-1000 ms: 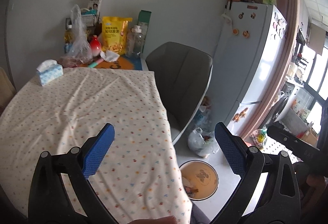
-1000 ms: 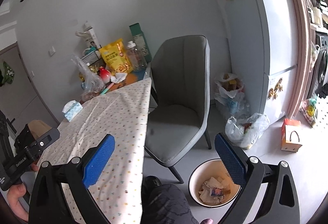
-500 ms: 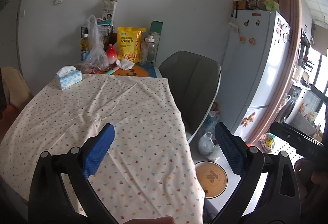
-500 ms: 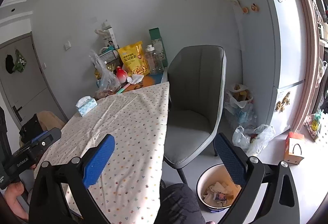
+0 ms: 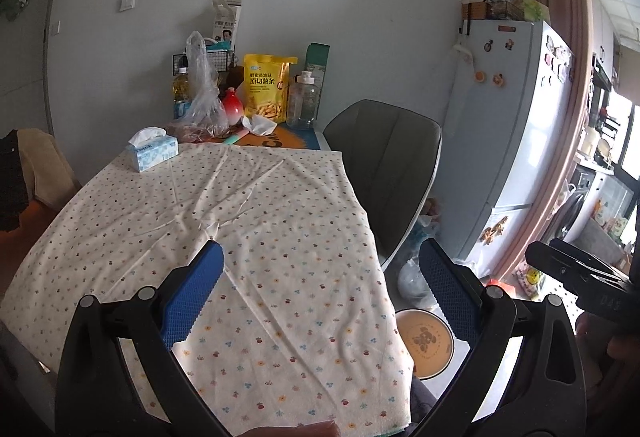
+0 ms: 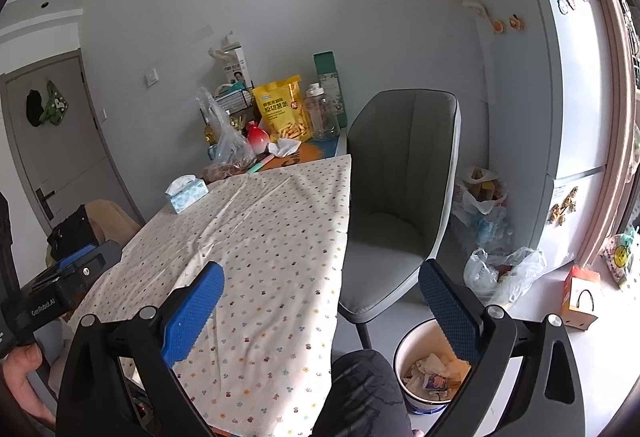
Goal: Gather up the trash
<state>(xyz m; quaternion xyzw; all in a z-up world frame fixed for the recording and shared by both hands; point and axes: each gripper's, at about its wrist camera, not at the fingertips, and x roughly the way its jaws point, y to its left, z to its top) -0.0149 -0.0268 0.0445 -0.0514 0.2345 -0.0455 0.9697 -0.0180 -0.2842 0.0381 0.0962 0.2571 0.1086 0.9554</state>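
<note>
Crumpled tissue (image 5: 259,124) at table's far edge, among snack bag (image 5: 267,87) and bottles, partly hidden behind plastic bag (image 5: 203,99). Tissue box (image 5: 152,153) near far left corner of tablecloth (image 5: 240,229); middle of cloth bare out to right edge. Left gripper (image 5: 318,295) over near edge, jaws spread wide, holding nothing. Right gripper (image 6: 320,307) likewise spread, empty. Bin (image 6: 430,369) on floor past right edge beside chair (image 6: 400,205); trash inside seen only in right view, mostly covered by cloth in left view.
</note>
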